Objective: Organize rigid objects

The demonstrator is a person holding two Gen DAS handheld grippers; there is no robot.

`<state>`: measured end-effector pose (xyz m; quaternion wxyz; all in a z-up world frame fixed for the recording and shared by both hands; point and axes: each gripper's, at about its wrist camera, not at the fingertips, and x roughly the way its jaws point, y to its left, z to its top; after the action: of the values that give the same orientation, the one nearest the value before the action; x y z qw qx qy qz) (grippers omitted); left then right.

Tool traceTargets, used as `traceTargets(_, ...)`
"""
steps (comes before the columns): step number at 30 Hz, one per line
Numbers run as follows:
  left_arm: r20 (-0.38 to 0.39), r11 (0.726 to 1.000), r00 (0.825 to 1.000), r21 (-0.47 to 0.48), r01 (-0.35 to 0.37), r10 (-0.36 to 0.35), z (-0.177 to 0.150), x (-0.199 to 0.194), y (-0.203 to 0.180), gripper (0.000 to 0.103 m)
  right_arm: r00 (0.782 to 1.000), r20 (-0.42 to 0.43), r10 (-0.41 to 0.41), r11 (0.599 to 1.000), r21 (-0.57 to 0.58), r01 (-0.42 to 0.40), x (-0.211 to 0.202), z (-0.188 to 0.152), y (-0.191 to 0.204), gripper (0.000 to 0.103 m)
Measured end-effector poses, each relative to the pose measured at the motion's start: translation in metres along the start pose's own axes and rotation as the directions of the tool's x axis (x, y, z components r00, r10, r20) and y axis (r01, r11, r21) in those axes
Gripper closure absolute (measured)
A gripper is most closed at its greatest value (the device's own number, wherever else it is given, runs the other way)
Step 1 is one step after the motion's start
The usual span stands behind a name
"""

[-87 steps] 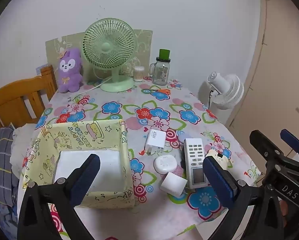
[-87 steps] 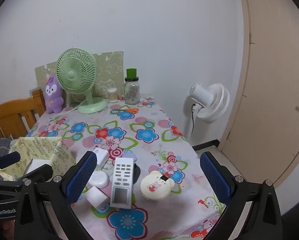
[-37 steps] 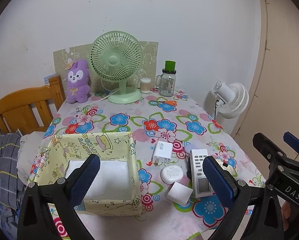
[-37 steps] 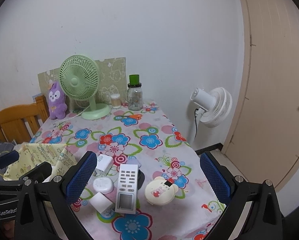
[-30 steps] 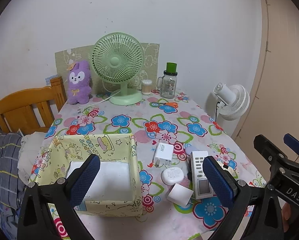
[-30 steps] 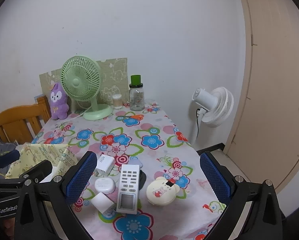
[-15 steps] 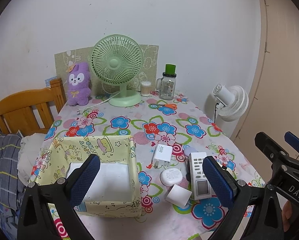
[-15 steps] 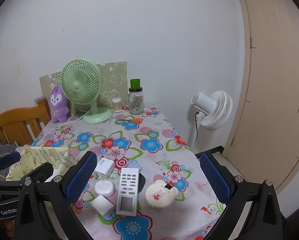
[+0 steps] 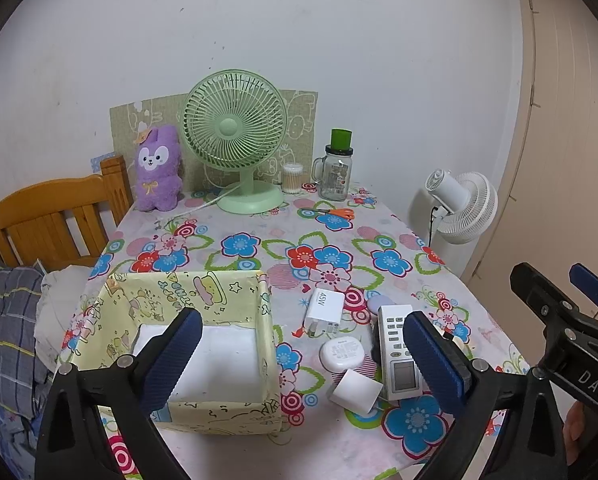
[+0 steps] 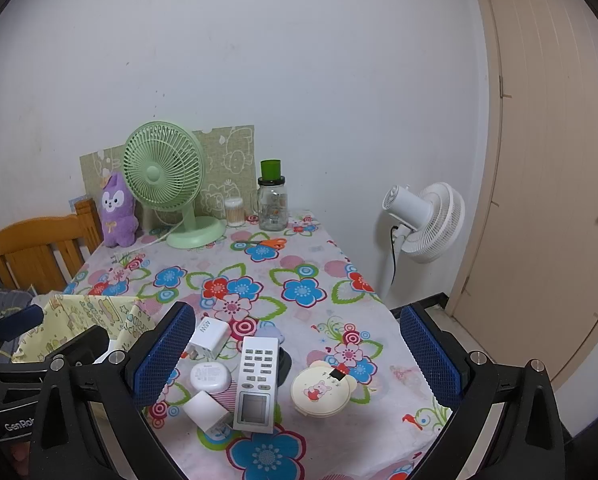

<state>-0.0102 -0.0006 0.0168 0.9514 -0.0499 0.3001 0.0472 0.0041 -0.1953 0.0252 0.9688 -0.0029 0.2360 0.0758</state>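
Both tongs, left tongs and right tongs, gape wide, empty, touching nothing above the table.

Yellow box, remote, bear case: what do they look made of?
Yellow box: looks like thin card or fabric with a matte printed cartoon pattern; its walls bow and sag.
Remote: hard white plastic, smooth, moulded grey buttons and a small screen.
Bear case: probably glossy cream plastic, with rounded edges and a printed bear; could be coated tin.
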Motion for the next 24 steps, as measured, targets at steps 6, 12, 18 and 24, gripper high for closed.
traceTargets(6,-0.002,1.0,1.0,0.006,-0.006,0.006,-0.002,0.002,-0.003,0.003,1.0,0.0,0.0,1.0,0.003,0.0,-0.001,0.0,0.0,0.0)
traceTargets(12,-0.01,1.0,1.0,0.02,-0.007,0.007,-0.004,0.008,-0.008,0.005,1.0,-0.007,0.009,1.0,0.0,-0.009,0.003,0.0,-0.001,0.0)
traceTargets(18,-0.018,1.0,1.0,0.028,-0.008,0.008,-0.005,0.017,-0.012,0.008,1.0,-0.022,0.011,1.0,0.004,-0.011,0.012,-0.002,-0.003,0.003)
traceTargets(24,-0.031,0.999,0.999,0.033,-0.006,0.007,-0.006,0.027,-0.018,0.011,0.999,-0.042,0.01,1.0,0.006,-0.01,0.024,-0.005,-0.006,0.004)
